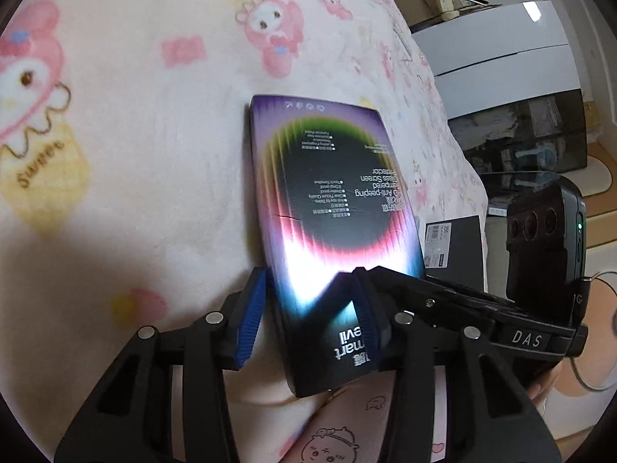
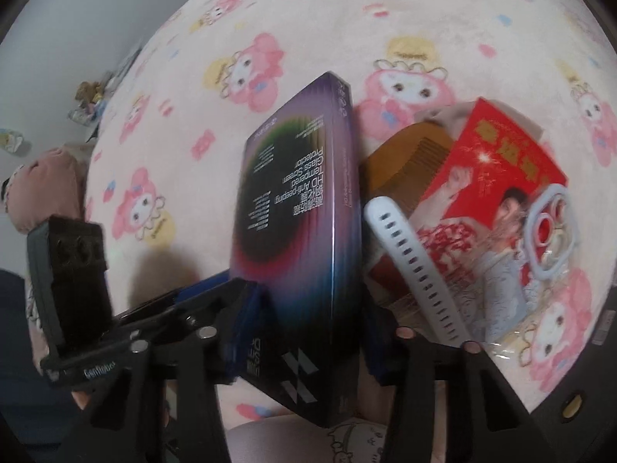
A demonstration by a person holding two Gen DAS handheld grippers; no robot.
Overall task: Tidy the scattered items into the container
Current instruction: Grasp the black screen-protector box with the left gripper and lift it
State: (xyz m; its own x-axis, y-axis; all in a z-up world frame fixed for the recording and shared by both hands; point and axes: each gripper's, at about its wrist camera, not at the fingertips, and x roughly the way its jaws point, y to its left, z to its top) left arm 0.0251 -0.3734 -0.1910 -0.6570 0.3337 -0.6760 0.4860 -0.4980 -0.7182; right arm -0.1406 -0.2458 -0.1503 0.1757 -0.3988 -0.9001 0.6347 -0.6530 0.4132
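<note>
Pink cartoon blanket point(image 1: 154, 115) across bed; screen-protector box point(image 1: 327, 200) clamped by left tool point(image 1: 308, 320) and right tool point(image 2: 304, 332); clutter right of box, bare blanket left.

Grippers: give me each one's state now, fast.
Left gripper: shut on the screen protector box.
Right gripper: shut on the same box.

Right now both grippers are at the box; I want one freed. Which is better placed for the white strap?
Right. The strap lies just beside the right gripper, on the far side of the box from the left gripper, whose camera doesn't show it.
</note>
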